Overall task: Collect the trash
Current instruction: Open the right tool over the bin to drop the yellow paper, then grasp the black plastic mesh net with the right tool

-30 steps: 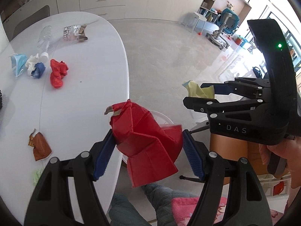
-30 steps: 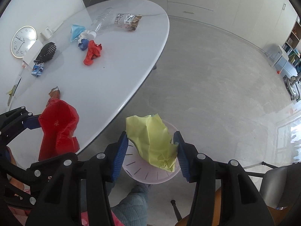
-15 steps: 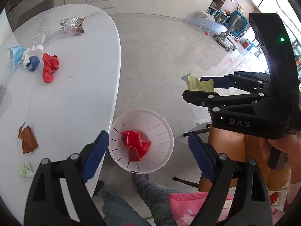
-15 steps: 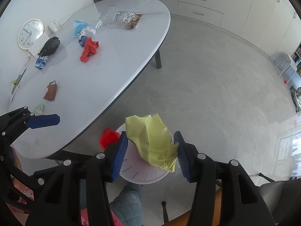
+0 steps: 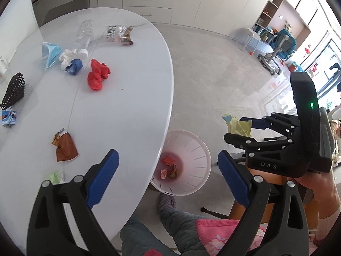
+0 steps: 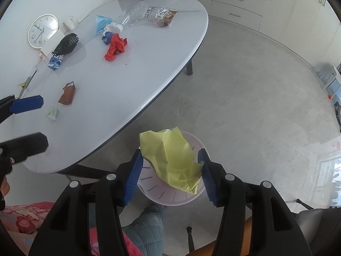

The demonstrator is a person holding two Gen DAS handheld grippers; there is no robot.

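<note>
My left gripper (image 5: pixel 167 152) hangs above the white bin (image 5: pixel 192 149) by the table's edge, its jaws opening wide with nothing between them. Red crumpled paper (image 5: pixel 169 160) lies at the bin's bottom with other scraps. My right gripper (image 6: pixel 169 153) is over the same bin (image 6: pixel 170 200) with its jaws opening; the yellow crumpled paper (image 6: pixel 170 160) still sits between them, touching both pads. On the white table (image 5: pixel 127 106) lie a red crumple (image 5: pixel 98 76), a brown wrapper (image 5: pixel 65 147), a green scrap (image 5: pixel 54 176), a blue mask (image 5: pixel 50 53), a clear bottle (image 5: pixel 84 34) and a snack bag (image 5: pixel 120 35).
A black hairbrush (image 5: pixel 12 89) and a small blue carton (image 5: pixel 8 117) lie at the table's left; a round clock (image 6: pixel 42 31) leans behind them. A person's quilted legs (image 5: pixel 170 224) are below the bin, and an orange chair (image 5: pixel 255 192) is at the right. Bare floor spreads beyond.
My left gripper opened and let the red paper drop into the bin, then rose and swung toward the table. The right gripper's jaws widened a little around the yellow paper.
</note>
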